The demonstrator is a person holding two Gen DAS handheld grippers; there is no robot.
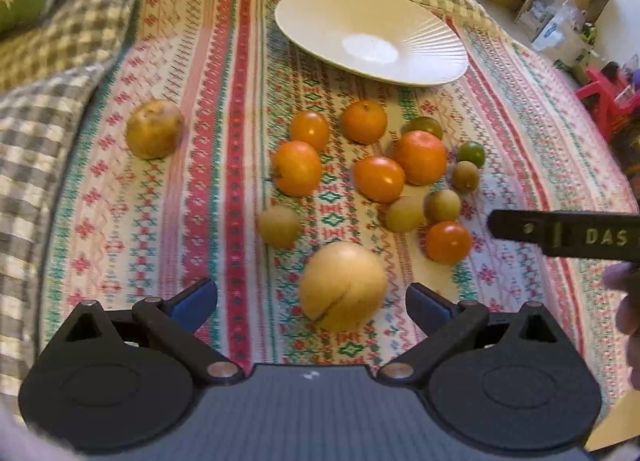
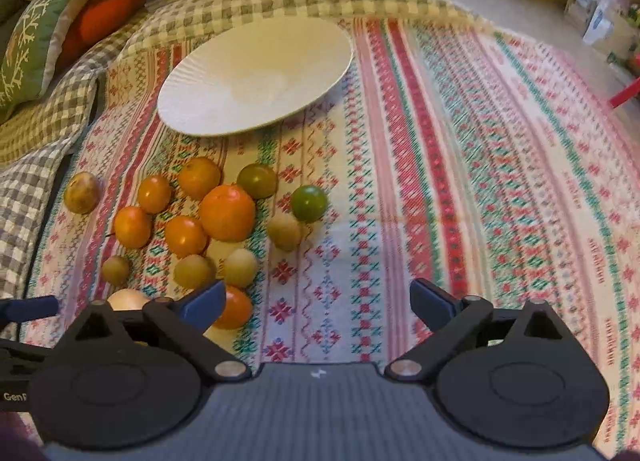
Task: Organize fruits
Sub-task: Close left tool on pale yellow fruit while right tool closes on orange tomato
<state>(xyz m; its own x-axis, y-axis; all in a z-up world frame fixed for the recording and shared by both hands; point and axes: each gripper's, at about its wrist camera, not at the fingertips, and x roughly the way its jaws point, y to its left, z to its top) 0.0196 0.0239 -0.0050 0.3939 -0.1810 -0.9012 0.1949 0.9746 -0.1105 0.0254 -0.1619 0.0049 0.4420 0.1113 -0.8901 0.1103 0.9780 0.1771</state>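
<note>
Fruit everywhere on the patterned cloth [image 1: 224, 165]. In the left wrist view, a big pale yellow fruit [image 1: 343, 285] sits low in the centre, right in the gap between the fingers of the left gripper [image 1: 312, 303], and nothing is pinching it: jaws spread wide, blue pads apart from its skin on both sides. Above it, in mid-frame, a cluster of orange fruits [image 1: 379, 178] packs close together, some touching. Small greenish-brown fruits [image 1: 405, 213] lie at the cluster's lower right, one more [image 1: 278, 226] off to its lower left, and a green round one [image 1: 471, 154] sits at the right edge of the group. A lone yellow-brown fruit [image 1: 155, 129] lies well apart at left.

The white ribbed plate [image 1: 424, 33] rests on the cloth in the upper centre, no fruit on it.

Over to the right wrist view: same pile, now at left of frame, with the largest orange [image 2: 227, 213] in the middle of it and the plate up at upper left. The right gripper [image 2: 318, 303] hangs over bare cloth in the lower centre, jaws standing wide with nothing between them; its left finger [image 2: 204, 303] overlaps an orange fruit [image 2: 236, 307] in the picture, whether touching I cannot tell.

Round the edges, a checked blanket [image 2: 256, 1] and a green cushion [image 2: 36, 33] at upper left.
</note>
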